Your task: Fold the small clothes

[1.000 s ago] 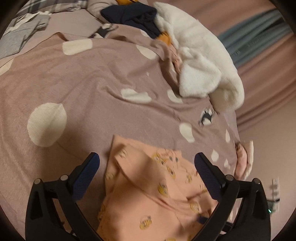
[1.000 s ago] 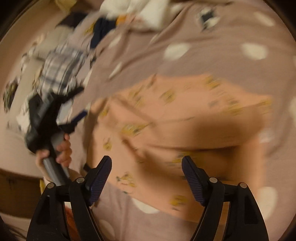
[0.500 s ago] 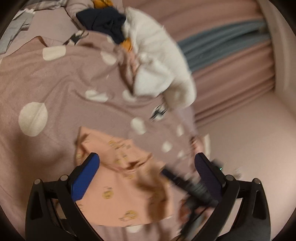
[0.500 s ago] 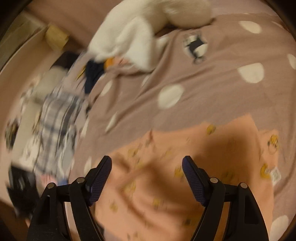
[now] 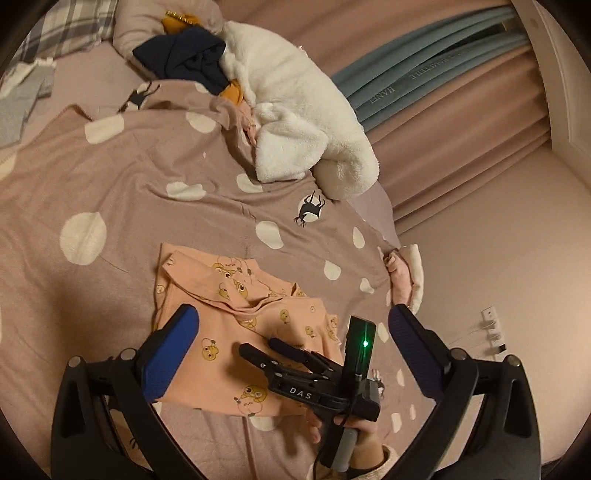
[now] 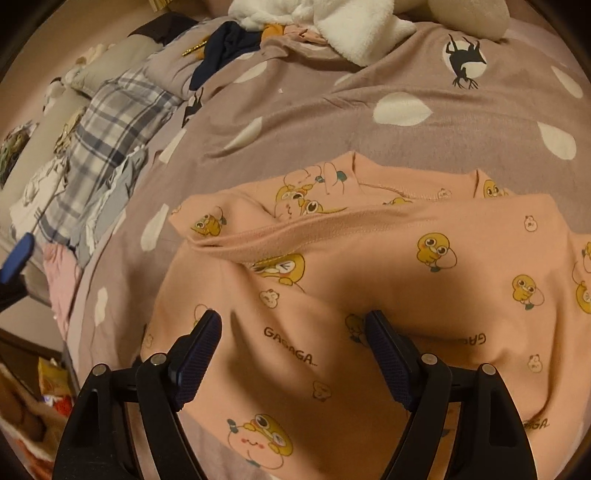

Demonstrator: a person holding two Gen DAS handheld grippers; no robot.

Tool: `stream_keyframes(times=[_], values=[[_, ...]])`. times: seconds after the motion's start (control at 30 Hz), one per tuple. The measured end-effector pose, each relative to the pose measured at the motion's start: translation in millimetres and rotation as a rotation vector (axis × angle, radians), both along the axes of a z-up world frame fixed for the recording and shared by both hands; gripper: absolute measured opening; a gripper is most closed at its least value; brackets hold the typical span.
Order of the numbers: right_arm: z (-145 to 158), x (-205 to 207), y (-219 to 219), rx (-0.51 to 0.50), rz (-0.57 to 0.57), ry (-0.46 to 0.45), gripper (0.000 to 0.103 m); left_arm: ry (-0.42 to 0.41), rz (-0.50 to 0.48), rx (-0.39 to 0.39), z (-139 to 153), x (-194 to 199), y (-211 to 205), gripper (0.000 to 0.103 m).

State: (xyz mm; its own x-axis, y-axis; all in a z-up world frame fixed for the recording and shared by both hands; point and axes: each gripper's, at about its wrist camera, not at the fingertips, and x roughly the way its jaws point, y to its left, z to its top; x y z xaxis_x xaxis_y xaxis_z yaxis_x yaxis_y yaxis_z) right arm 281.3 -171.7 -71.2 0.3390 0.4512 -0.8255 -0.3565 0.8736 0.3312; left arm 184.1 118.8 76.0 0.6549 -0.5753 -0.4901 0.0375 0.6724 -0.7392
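Peach cartoon-print top (image 6: 369, 280) lies partly folded on the dotted bedspread (image 5: 122, 192), directly under the right gripper (image 6: 293, 350). Jaws spread, nothing pinched, likely lining up on the near hem for the next fold. Left gripper (image 5: 291, 350) also spread and empty, above and behind the top. Versus a second ago: left pulled up and back, right dropped closer over the fabric.

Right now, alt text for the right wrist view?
Open right tongs hover empty, low over a partly folded peach garment printed with yellow cartoon ducks, lying on a mauve white-dotted blanket. Behind lie a white fleece and plaid cloth.
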Motion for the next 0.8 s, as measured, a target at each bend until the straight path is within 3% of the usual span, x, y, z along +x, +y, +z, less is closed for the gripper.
stream_keyframes(times=[0.2,0.27,0.33,0.47,0.57,0.63,0.8], values=[[3,-10,-11,-0.005,-0.026,0.036,0.081,-0.035,0.032,0.035,-5,-21,-3,0.103],[2,-11,-12,-0.026,-0.031,0.021,0.081,-0.056,0.032,0.138,-11,-29,-13,0.103],[1,-8,-7,-0.058,-0.035,-0.006,0.081,-0.085,0.039,0.290,-23,-40,-26,0.103],[5,3,-7,-0.121,-0.120,-0.063,0.081,-0.149,0.016,0.379,-43,-53,-40,0.103],[11,13,-7,-0.143,-0.167,-0.077,0.081,-0.181,-0.052,0.410,-51,-57,-46,0.103],[19,16,-10,-0.149,-0.215,-0.103,0.081,-0.192,-0.046,0.412,-55,-59,-45,0.103],[43,5,-25,-0.072,-0.286,-0.132,0.081,-0.130,-0.046,0.349,-61,-52,-40,0.103]])
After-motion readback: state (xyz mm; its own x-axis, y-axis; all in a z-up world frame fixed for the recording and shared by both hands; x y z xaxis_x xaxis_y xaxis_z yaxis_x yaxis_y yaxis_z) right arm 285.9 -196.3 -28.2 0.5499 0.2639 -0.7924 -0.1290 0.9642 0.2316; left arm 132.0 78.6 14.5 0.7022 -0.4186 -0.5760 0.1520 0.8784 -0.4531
